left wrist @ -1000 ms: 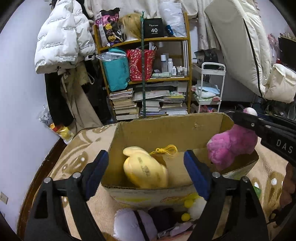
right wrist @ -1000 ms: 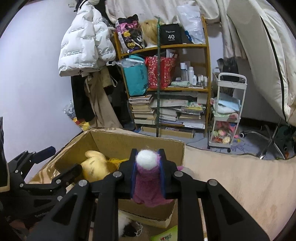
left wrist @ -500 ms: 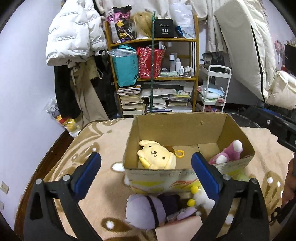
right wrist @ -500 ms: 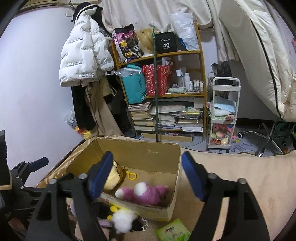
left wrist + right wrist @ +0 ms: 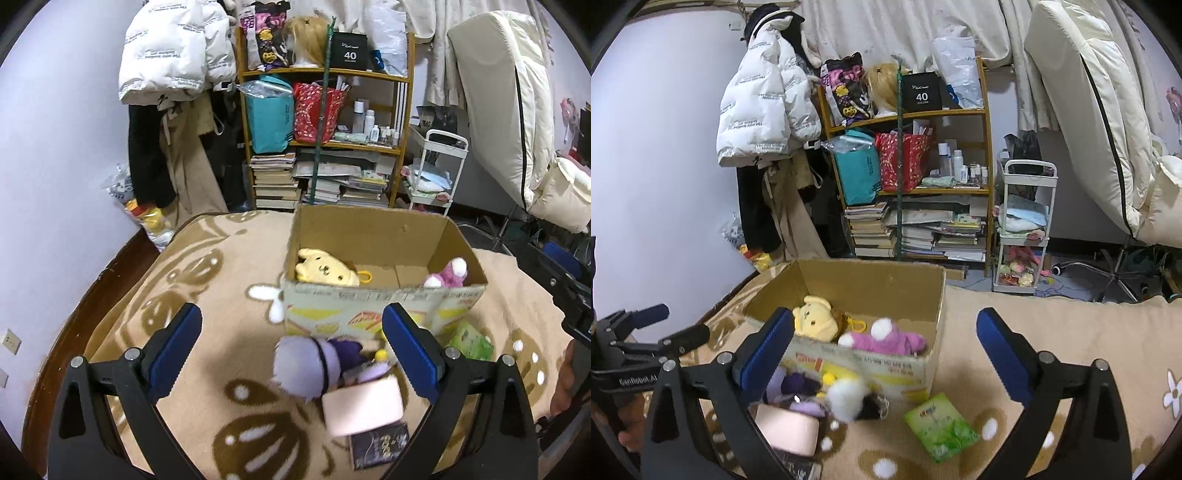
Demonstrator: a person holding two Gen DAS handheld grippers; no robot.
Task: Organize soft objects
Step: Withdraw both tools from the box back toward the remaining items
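Note:
A cardboard box (image 5: 384,295) (image 5: 934,295) stands on the beige patterned blanket. Inside it lie a yellow plush dog (image 5: 325,271) (image 5: 814,323) on the left and a pink plush (image 5: 448,275) (image 5: 882,338) on the right. In front of the box lies a purple and lavender plush (image 5: 314,363) (image 5: 799,387) with a white pompom (image 5: 846,402), beside a pink soft block (image 5: 362,408) (image 5: 786,430). My left gripper (image 5: 291,347) is open and empty, just above and short of the purple plush. My right gripper (image 5: 884,350) is open and empty, above the box's near wall.
A green packet (image 5: 940,426) (image 5: 472,339) lies right of the box front. A dark booklet (image 5: 378,443) lies near the pink block. A cluttered shelf (image 5: 325,140), a white cart (image 5: 1025,229), hanging coats and a folded mattress line the back.
My right gripper opened and dropped the pink plush into the box, then drew back. My left gripper pulled back and up from the box, so the purple plush now shows between its fingers.

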